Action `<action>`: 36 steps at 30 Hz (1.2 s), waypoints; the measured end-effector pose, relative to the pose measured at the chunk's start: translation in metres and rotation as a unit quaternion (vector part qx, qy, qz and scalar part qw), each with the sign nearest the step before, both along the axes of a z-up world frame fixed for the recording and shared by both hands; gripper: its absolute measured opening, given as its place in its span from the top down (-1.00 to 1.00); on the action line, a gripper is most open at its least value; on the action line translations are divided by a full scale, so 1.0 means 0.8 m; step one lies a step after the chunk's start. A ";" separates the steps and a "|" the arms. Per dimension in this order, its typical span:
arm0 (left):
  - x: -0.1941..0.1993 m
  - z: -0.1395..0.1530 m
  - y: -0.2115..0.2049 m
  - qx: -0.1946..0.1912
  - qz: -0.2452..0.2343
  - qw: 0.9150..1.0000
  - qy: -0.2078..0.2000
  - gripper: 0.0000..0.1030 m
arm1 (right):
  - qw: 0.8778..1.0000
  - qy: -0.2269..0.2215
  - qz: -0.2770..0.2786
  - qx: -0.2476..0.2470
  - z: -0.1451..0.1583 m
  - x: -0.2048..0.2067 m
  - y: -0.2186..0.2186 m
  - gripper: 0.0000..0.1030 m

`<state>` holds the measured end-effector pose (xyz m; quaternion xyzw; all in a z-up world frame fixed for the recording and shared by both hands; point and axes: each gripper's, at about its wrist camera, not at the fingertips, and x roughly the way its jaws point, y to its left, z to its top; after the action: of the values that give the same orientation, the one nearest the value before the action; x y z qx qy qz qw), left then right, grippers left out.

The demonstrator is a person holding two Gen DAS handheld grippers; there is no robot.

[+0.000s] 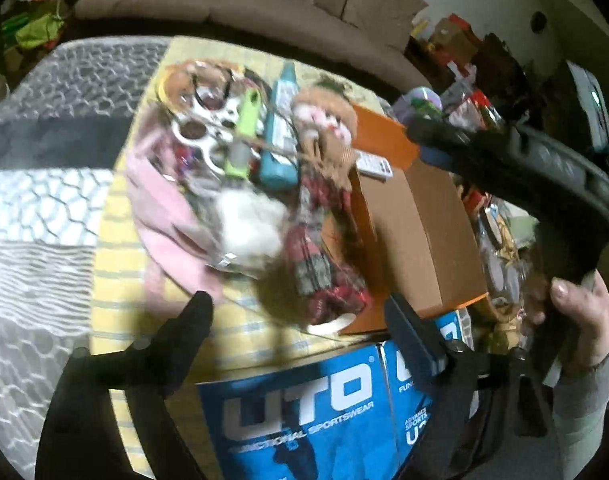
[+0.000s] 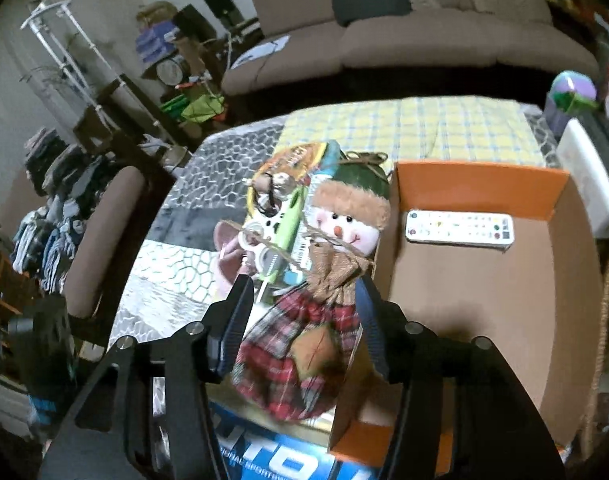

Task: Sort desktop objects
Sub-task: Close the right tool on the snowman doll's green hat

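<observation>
A snowman doll (image 2: 328, 272) with a red plaid body lies on the yellow checked cloth (image 2: 444, 128), beside an open orange cardboard box (image 2: 484, 304). A white remote (image 2: 458, 229) lies in the box. My right gripper (image 2: 300, 304) is open, its fingers on either side of the doll's plaid body. Whether the pads touch it I cannot tell. My left gripper (image 1: 300, 316) is open and empty above the near edge of the pile, over the doll's lower end (image 1: 324, 272). Behind the doll lie a teal tube (image 1: 278, 136), a green tool (image 1: 244, 136), white scissors (image 1: 200, 136) and pink cloth (image 1: 164, 216).
A blue UTO sportswear box (image 1: 304, 408) sits at the near edge, under the orange box (image 1: 420, 232). The right gripper's body and the hand holding it (image 1: 576, 312) fill the right of the left wrist view. A brown sofa (image 2: 424, 32) stands behind the table. Clutter lies on both sides.
</observation>
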<state>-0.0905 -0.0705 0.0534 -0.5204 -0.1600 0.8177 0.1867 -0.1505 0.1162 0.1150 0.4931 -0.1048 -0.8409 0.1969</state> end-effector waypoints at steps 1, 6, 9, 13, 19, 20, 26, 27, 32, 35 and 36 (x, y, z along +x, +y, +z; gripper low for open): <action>-0.001 -0.005 0.005 0.005 -0.003 1.000 -0.003 -0.80 | 1.000 -0.003 -0.001 0.002 -0.007 -0.005 -0.002 0.03; -0.015 -0.026 0.022 0.009 -0.006 1.000 -0.017 -0.80 | 1.000 -0.009 -0.001 0.020 -0.037 -0.030 -0.012 0.02; -0.021 -0.037 0.026 0.010 -0.008 1.000 -0.021 -0.80 | 1.000 -0.009 0.000 0.028 -0.048 -0.041 -0.018 0.02; -0.026 -0.052 0.019 0.030 -0.006 0.999 -0.024 -0.81 | 0.999 0.014 -0.005 0.052 -0.050 -0.046 -0.026 0.03; -0.028 -0.064 0.007 0.043 0.001 0.999 -0.033 -0.81 | 0.998 0.039 -0.057 0.010 -0.027 -0.085 0.014 0.01; -0.028 -0.065 0.007 0.045 0.001 0.998 -0.032 -0.81 | 0.998 0.041 -0.056 0.002 -0.023 -0.096 0.020 -0.01; -0.020 -0.067 0.003 0.087 0.026 0.996 -0.018 -0.81 | 0.998 0.051 -0.019 0.008 -0.023 -0.146 0.014 -0.26; -0.019 -0.072 0.006 0.086 0.026 0.996 -0.020 -0.81 | 0.999 0.044 -0.012 0.014 -0.030 -0.154 0.012 -0.27; -0.023 -0.081 0.014 0.085 0.022 0.996 -0.020 -0.81 | 1.000 0.019 0.016 0.003 -0.064 -0.178 -0.001 -0.27; -0.026 -0.079 0.018 0.067 0.017 0.998 -0.010 -0.80 | 0.999 0.012 0.030 0.001 -0.080 -0.186 -0.006 -0.25; -0.026 -0.077 0.020 0.057 0.014 0.998 -0.007 -0.78 | 0.999 0.015 0.037 0.001 -0.082 -0.184 -0.009 -0.09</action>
<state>-0.1116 -0.0541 -0.0086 -0.5121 -0.2150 0.8064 0.2030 -0.2980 0.1088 0.0494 0.4846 -0.0826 -0.8402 0.2289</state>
